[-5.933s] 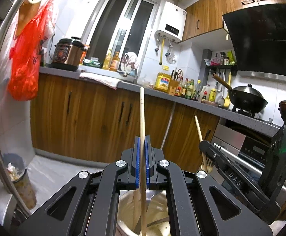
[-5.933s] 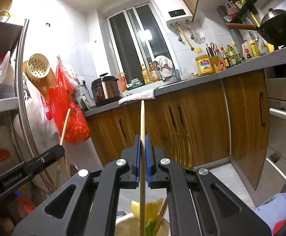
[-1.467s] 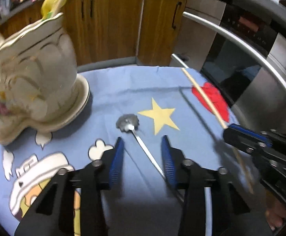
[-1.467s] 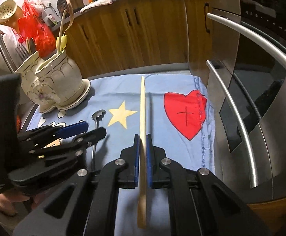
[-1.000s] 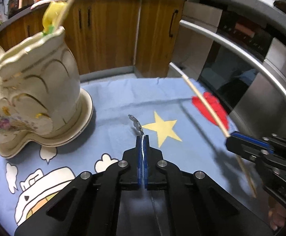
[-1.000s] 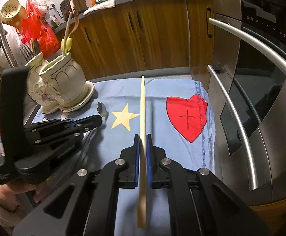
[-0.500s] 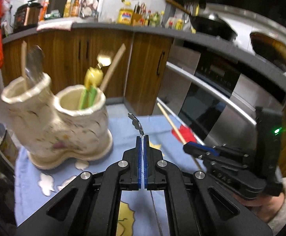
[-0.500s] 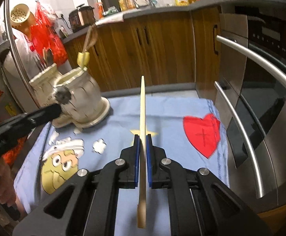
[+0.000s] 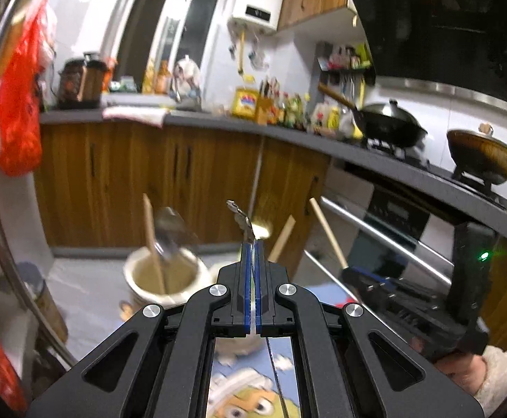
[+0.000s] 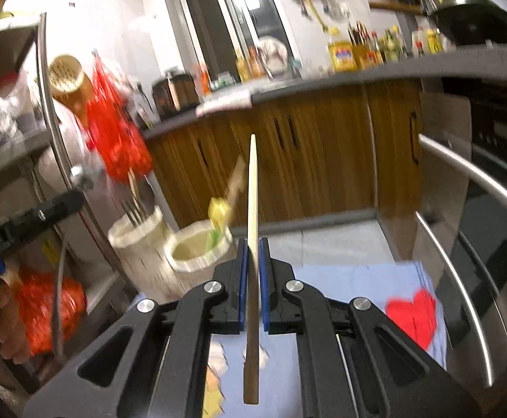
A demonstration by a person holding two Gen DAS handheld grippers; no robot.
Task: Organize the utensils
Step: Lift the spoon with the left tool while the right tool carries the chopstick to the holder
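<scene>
My left gripper (image 9: 252,254) is shut on a thin metal spoon (image 9: 240,216), held upright above the table, its handle hanging below the fingers. My right gripper (image 10: 252,254) is shut on a wooden chopstick (image 10: 251,209), also upright. The cream ceramic utensil holder (image 9: 164,277) stands ahead and left of my left gripper, with a wooden stick and a metal utensil in its left cup. In the right wrist view the holder (image 10: 197,250) has two cups, with forks in the left one and yellow-green utensils in the right one. The right gripper (image 9: 375,278) with its chopstick (image 9: 326,231) shows in the left wrist view.
A blue cartoon cloth (image 10: 358,278) with a red heart (image 10: 417,313) covers the table. An oven front with steel handles (image 10: 476,174) is close on the right. A steel rack post (image 10: 49,111) and red bags (image 10: 114,129) are on the left. Wooden cabinets (image 9: 184,181) lie beyond.
Both grippers have risen and tilted up with their utensils. The holder now sits lower and nearer in both views. Earlier, my left gripper closed on the spoon lying on the cloth.
</scene>
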